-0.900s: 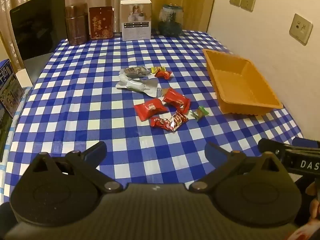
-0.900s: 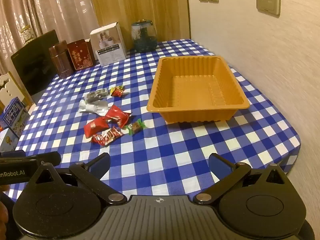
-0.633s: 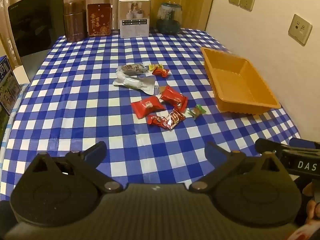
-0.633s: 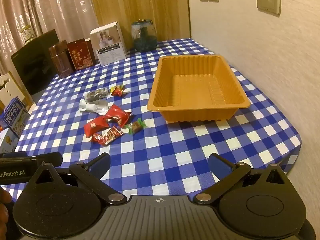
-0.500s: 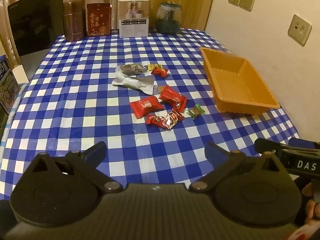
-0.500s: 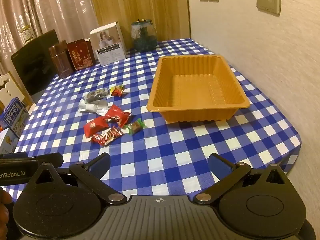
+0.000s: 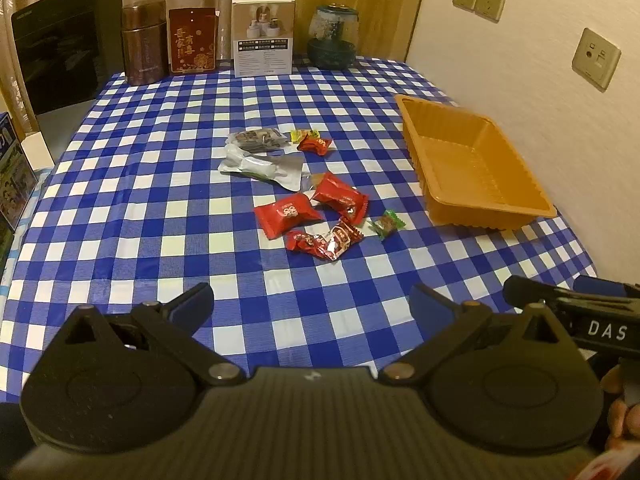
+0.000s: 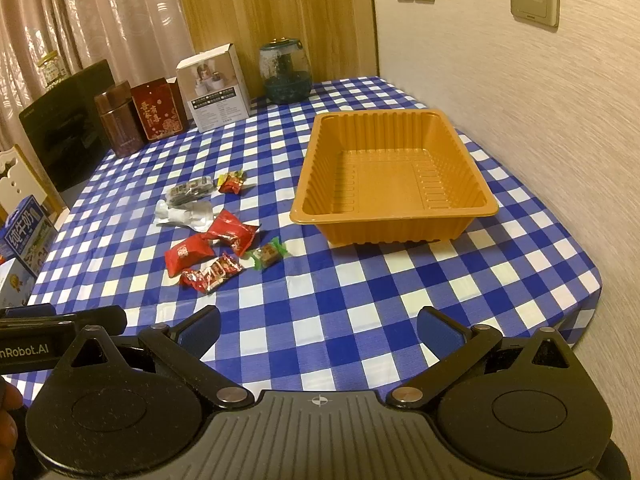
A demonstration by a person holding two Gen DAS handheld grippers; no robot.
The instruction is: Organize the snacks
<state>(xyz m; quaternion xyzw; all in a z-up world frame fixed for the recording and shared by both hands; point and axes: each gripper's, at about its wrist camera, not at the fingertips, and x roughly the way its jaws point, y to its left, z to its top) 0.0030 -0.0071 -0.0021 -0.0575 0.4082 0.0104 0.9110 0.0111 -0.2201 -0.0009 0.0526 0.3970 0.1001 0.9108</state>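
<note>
While orange tray [image 8: 394,184] sits empty, sorting not begun: left tool [image 7: 310,300] and right tool [image 8: 318,326] both wide, holding nothing. Snacks [image 7: 308,200] mid-bench, tray's nine o'clock. Next: reach nearest candy.

At nine o'clock the blue milk carton [image 7: 12,176] is getting cut off by the frame edge; print on the white box [image 8: 216,84] is reading too small.

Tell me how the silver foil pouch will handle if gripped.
The silver foil pouch looks flat and crinkled, so probably floppy and light. Its shiny film may slip between jaws. It lies against the dark packet, which could shift too.
</note>
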